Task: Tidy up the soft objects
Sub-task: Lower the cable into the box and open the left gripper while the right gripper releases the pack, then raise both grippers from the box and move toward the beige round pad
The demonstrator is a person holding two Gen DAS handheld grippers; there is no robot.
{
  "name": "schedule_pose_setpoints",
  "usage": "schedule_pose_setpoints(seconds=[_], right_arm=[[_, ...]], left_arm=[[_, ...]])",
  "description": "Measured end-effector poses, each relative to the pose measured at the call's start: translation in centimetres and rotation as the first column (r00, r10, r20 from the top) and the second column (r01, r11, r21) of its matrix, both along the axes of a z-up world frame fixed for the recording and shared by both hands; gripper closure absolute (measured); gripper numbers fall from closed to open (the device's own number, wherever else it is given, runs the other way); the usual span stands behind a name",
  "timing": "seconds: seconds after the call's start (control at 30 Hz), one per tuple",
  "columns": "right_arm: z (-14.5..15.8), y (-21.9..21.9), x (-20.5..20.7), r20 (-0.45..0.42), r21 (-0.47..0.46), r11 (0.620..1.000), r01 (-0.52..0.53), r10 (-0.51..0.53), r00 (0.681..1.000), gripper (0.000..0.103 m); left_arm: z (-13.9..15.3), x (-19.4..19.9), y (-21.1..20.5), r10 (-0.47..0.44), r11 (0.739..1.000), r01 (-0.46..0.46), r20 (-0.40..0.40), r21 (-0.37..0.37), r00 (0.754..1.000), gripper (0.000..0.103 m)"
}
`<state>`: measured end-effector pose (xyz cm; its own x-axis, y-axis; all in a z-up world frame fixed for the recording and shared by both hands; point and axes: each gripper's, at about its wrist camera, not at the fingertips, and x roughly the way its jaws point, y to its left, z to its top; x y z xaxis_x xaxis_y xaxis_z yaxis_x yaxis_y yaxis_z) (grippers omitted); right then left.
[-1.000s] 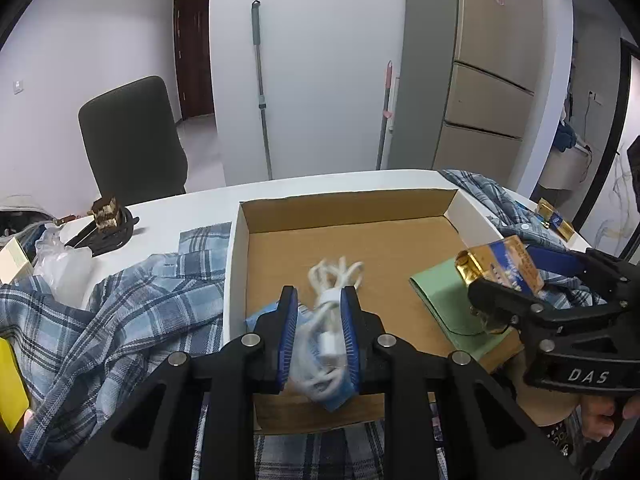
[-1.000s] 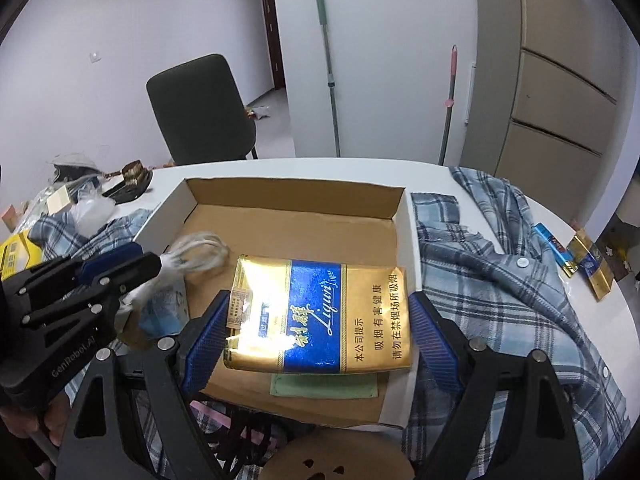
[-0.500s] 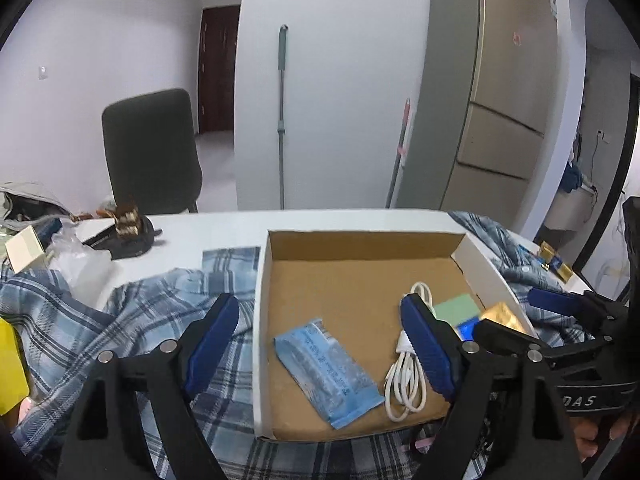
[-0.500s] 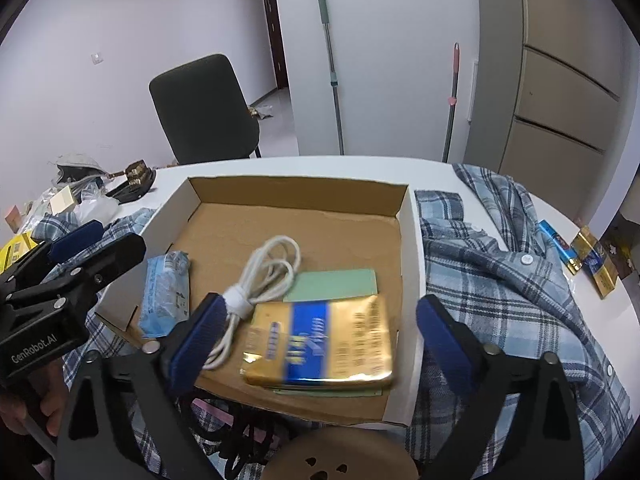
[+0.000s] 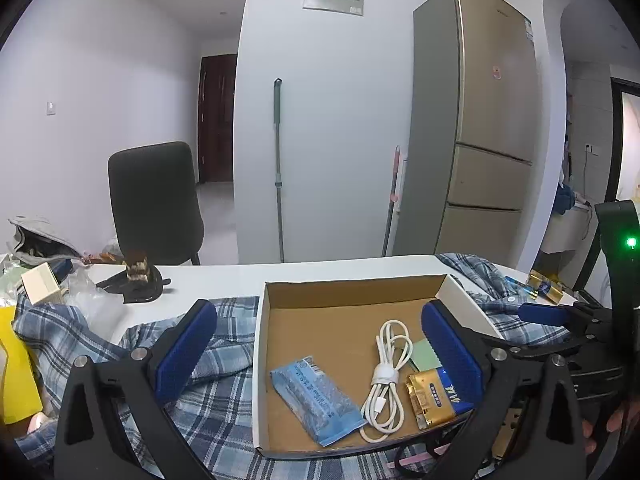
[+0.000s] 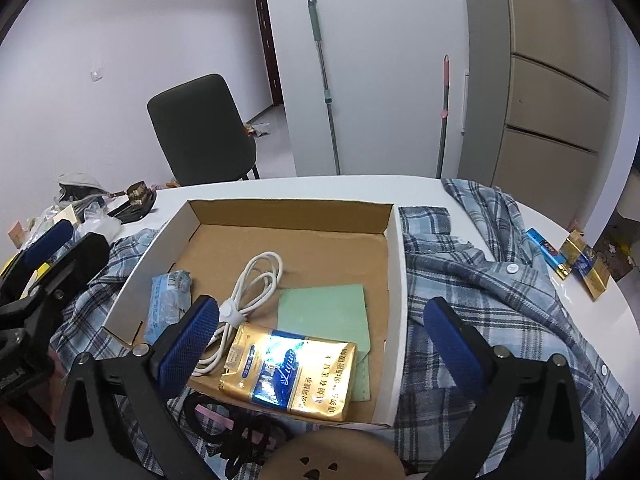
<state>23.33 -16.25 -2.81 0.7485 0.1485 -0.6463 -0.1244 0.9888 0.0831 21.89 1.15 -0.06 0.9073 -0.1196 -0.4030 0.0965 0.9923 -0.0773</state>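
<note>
An open cardboard box (image 5: 352, 288) (image 6: 288, 216) lies on a plaid shirt (image 5: 216, 400) (image 6: 480, 300). In it rest a blue packet (image 5: 316, 396) (image 6: 168, 300), a coiled white cable (image 5: 386, 376) (image 6: 256, 280), a green pouch (image 5: 426, 354) (image 6: 324, 312) and a gold and blue pack (image 5: 432, 398) (image 6: 292, 372) lying partly on the pouch. My left gripper (image 5: 316, 332) (image 6: 52, 240) hovers above the box's near left edge, jaws opening wide, pressing on nothing. My right gripper (image 6: 322, 320) (image 5: 552, 316) hangs over the near right corner, jaws opening, the pack lying loose below them.
A dark chair (image 6: 200, 128) stands behind the white table (image 5: 320, 270). Small gold and blue packs (image 6: 580, 258) lie at the right edge. Clutter, a black item with a brown clip (image 5: 138, 280) and a yellow object (image 5: 16, 376) are at the left. A round brown thing (image 6: 336, 456) sits near me.
The left gripper let go of the cable and blue packet, which now lie in the box, then rose and tilted up. The right gripper released the gold pack into the box.
</note>
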Motion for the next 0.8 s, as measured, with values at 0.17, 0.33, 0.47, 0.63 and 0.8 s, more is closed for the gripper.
schedule_pose_setpoints(seconds=[0.17, 0.33, 0.47, 0.63, 0.8], right_arm=[[1.0, -0.5, -0.5, 0.024, 0.012, 1.000, 0.008, -0.009, 1.000, 0.001], [4.2, -1.2, -2.6, 0.087, 0.018, 1.000, 0.025, -0.026, 0.996, 0.001], [7.2, -1.7, -5.0, 0.168, 0.019, 0.999, 0.028, -0.031, 0.985, 0.001], [9.8, -2.4, -8.7, 0.253, 0.027, 0.999, 0.021, -0.027, 0.967, 0.001], [10.6, -2.5, -11.8, 0.306, 0.006, 1.000, -0.007, 0.005, 0.952, 0.001]], left_arm=[[1.6, -0.5, 0.4, 0.010, 1.000, -0.010, -0.003, -0.020, 1.000, 0.000], [5.0, -2.6, 0.1, 0.004, 1.000, -0.003, 0.031, -0.026, 1.000, 0.000], [7.7, -6.0, -0.1, 0.004, 1.000, -0.002, 0.087, -0.025, 0.996, 0.000], [9.7, -10.7, -0.4, 0.063, 0.997, -0.058, 0.142, -0.044, 0.988, 0.000], [9.4, -13.8, -1.5, 0.043, 0.999, -0.043, 0.176, -0.007, 0.983, 0.000]])
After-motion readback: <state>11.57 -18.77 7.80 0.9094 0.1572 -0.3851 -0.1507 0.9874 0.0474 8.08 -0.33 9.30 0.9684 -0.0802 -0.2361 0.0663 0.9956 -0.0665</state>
